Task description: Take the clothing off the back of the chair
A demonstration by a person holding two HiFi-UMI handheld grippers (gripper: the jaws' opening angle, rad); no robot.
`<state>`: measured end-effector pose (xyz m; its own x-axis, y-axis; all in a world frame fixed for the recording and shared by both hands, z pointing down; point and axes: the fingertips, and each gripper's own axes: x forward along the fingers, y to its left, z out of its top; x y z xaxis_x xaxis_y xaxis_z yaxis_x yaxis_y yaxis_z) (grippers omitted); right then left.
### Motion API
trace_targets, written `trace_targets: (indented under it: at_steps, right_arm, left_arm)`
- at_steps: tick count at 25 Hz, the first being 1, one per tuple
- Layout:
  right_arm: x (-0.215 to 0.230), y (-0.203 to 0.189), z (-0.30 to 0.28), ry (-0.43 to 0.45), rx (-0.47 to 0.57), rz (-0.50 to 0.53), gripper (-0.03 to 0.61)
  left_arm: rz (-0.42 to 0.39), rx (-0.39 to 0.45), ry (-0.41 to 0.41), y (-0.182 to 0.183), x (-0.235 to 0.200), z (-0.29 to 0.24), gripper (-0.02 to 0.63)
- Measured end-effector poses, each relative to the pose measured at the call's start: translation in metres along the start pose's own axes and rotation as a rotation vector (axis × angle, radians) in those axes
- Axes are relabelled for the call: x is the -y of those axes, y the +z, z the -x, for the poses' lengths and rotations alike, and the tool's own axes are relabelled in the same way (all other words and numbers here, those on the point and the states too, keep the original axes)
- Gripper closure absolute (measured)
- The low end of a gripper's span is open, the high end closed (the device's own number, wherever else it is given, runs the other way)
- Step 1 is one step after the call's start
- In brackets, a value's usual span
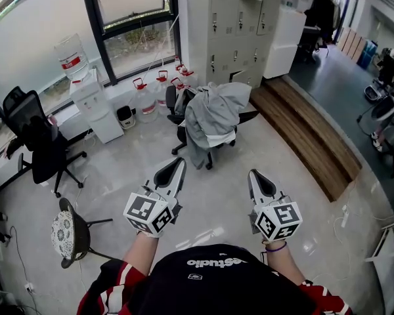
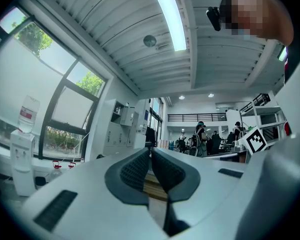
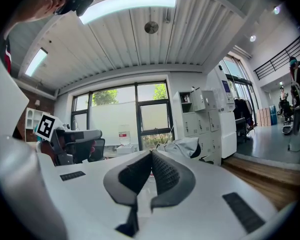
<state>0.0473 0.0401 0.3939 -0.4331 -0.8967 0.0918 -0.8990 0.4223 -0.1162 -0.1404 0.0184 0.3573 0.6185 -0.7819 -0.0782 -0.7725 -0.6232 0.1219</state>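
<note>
Both claws level, well apart from target. Left gripper: jaws pressed together, nothing between. Right gripper: same, closed and empty. I see grey clothing draped over black chair ahead, near lockers. Garment's long axis runs down chair back, hem trailing lower left toward floor.

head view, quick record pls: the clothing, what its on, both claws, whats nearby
target: grey clothing, draped over the back of the office chair
task state: not yet started, clothing untouched
left claw: shut, empty, well short of the chair
right claw: shut, empty, well short of the chair
nearby: water dispenser by the window, second black chair, lockers
</note>
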Motion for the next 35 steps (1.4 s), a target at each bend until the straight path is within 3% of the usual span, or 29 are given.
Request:
trace_targets:
  at_steps: [11, 23, 35]
  right_arm:
    - [-0.027, -0.009, 0.0, -0.024, 0.007, -0.014, 0.563]
    - [-0.04, -0.02, -0.013, -0.017, -0.023, -0.01, 0.563]
    - [0.022, -0.003, -0.087, 0.02, -0.011, -0.016, 0.563]
  left_arm:
    - [-0.008, -0.025, -0.03, -0.006, -0.009, 0.028, 0.577]
    - [0.017, -0.033, 0.01, -0.011, -0.041, 0.046, 0.577]
    - [0.012, -0.034, 0.048, -0.015, -0.074, -0.027, 0.577]
